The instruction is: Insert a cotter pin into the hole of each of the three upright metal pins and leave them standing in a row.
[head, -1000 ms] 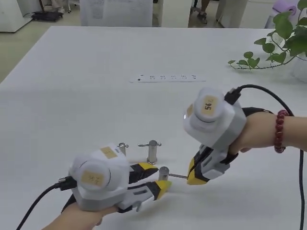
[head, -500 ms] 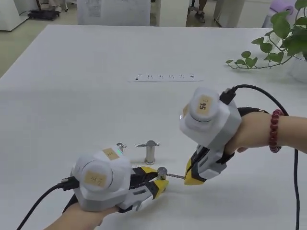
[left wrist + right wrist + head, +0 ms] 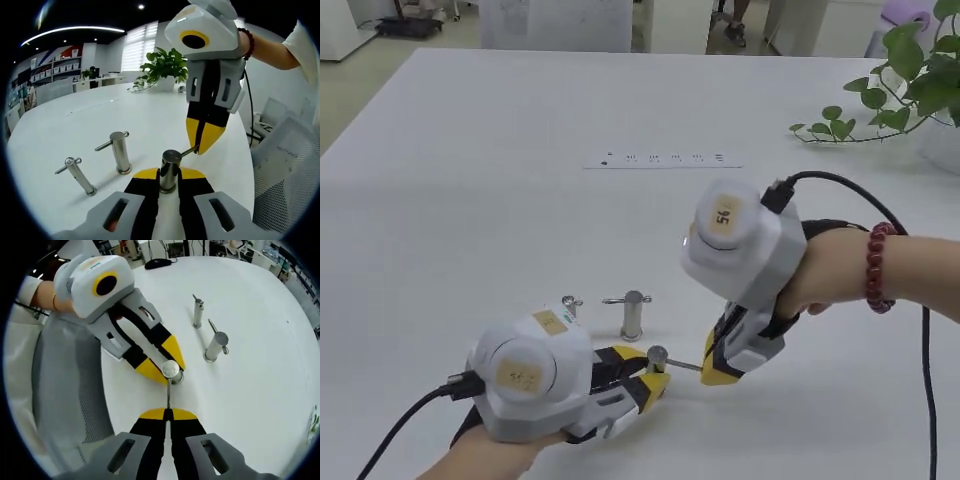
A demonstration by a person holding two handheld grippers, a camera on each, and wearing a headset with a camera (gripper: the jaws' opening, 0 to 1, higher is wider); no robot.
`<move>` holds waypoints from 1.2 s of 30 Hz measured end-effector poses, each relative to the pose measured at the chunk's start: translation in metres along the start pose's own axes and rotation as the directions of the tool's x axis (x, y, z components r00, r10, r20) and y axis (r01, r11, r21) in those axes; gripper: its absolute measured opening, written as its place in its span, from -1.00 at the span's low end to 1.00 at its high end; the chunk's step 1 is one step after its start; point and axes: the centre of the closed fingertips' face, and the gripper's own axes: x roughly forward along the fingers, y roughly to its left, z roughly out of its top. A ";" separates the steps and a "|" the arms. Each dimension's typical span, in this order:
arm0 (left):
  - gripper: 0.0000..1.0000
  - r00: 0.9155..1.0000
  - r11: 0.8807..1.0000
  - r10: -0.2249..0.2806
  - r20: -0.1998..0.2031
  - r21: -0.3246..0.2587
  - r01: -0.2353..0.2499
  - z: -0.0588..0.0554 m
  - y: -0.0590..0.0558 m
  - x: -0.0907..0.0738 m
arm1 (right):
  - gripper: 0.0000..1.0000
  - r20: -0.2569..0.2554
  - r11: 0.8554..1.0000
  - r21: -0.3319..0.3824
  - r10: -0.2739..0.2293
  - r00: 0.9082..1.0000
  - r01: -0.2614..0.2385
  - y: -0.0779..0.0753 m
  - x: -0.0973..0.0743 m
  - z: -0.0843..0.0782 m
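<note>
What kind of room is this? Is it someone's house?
Most likely an office or a lab, not a house. There is a big white table with a power strip on it, a mesh office chair beside it, and shelves along a far wall.

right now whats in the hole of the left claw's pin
The right claw holds a cotter pin against the metal pin; the hole itself is hidden, entry unclear.
</note>
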 end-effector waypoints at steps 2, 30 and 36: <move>-0.76 1.000 1.000 0.002 0.002 0.000 -0.002 0.000 0.000 0.000 | -0.93 -0.009 1.000 0.015 0.002 1.000 -0.002 0.001 0.000 0.000; -0.76 1.000 1.000 0.022 0.011 -0.011 -0.022 -0.005 0.000 0.003 | -0.93 0.007 0.990 0.141 0.027 1.000 -0.028 0.001 0.006 0.007; -0.76 1.000 1.000 0.026 0.012 -0.002 -0.026 -0.005 0.000 0.003 | -0.93 0.052 0.975 0.213 0.055 0.997 -0.065 0.005 0.005 0.009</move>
